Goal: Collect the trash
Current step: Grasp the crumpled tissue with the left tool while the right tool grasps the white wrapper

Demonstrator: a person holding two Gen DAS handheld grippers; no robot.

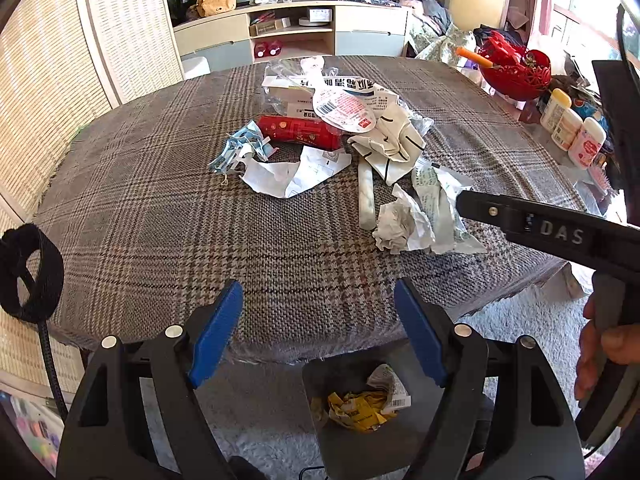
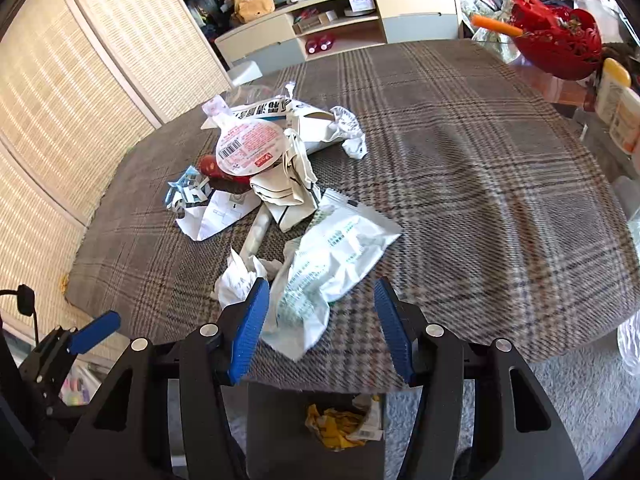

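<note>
Wrapper (image 2: 320,264) long axis runs diagonally away, near end betw right gripper (image 2: 320,332) jaws, unclamped; left gripper (image 1: 320,332) jaws apart.

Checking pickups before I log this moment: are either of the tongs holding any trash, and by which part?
Nothing is held. The left tongs stand open over bare tablecloth. The right tongs are open too; the green-printed wrapper lies between the pads, ungripped.

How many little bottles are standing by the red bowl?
3 show fully: a yellow-capped bottle nearest the red bowl, a middle one, and a pink-labelled one closest. Clutter behind may hide more.
</note>
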